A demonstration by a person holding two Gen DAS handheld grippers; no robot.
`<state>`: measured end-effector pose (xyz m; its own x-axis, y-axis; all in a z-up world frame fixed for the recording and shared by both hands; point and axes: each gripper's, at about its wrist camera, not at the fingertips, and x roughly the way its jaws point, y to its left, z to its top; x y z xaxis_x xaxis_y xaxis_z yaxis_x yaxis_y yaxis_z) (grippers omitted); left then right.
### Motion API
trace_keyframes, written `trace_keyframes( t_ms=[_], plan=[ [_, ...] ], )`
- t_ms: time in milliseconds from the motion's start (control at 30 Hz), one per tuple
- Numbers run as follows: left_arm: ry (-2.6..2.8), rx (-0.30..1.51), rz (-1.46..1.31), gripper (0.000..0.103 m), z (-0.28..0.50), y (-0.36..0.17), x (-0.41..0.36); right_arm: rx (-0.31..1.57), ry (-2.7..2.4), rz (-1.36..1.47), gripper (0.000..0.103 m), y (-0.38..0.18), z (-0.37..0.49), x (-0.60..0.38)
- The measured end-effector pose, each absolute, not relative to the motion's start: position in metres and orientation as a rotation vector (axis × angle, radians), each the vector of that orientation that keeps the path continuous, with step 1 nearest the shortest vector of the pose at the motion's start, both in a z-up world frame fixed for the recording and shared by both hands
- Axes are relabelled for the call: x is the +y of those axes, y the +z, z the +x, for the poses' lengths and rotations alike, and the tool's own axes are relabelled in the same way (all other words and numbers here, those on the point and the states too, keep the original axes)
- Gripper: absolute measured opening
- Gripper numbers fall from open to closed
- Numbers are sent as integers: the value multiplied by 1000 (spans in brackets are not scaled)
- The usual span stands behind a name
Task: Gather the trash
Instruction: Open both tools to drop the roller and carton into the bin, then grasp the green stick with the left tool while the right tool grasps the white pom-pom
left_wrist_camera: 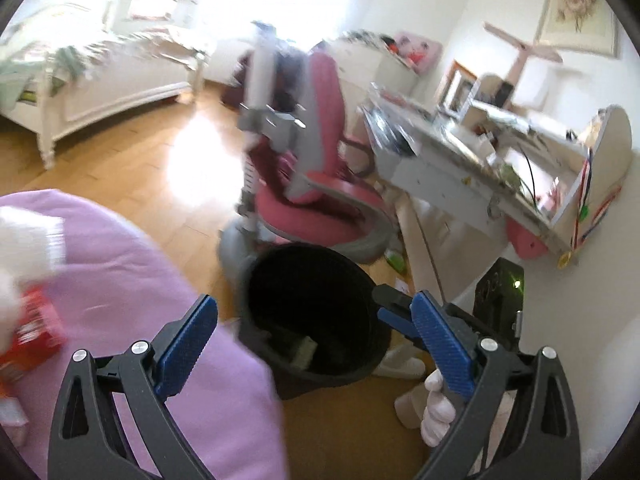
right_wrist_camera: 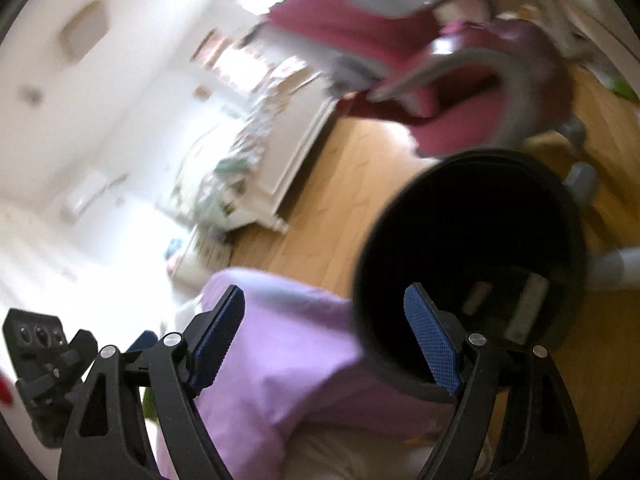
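Bins: one black trash bin (left_wrist_camera: 316, 312) on floor beside purple bedding (left_wrist_camera: 132, 280) edge | trash inside: two pale pieces | left hand-held gripper (left_wrist_camera: 316, 344): spread, empty | right hand-held gripper (right_wrist_camera: 324, 340): spread, empty

A black round trash bin (left_wrist_camera: 316, 316) stands upright on the wooden floor beside the purple bedding, with pale scraps (left_wrist_camera: 305, 350) inside.

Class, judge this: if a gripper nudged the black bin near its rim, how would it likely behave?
The black bin looks tall, thin-walled and nearly empty, so it is probably light and might tip. On the smooth wooden floor it may slide instead.
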<state>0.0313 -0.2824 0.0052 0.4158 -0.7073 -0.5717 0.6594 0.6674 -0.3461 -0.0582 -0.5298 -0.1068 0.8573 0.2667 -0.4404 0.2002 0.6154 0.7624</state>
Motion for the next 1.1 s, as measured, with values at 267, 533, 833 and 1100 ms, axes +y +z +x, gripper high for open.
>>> trace_keyframes(
  t_ms=[267,533,833,1100],
  plan=[
    [-528,617,-135,97,31,29,-131,628,346,669,81,-42,9,-408],
    [-290,679,-61,96,67,2,-48,725,519,446,81,-12,83,-271],
    [-336,787,-70,33,98,-33,-44,831,479,280,65,-29,136,-201],
    [-293,687,-125,6,72,-26,-22,771,506,343,35,-27,124,-213]
  ],
)
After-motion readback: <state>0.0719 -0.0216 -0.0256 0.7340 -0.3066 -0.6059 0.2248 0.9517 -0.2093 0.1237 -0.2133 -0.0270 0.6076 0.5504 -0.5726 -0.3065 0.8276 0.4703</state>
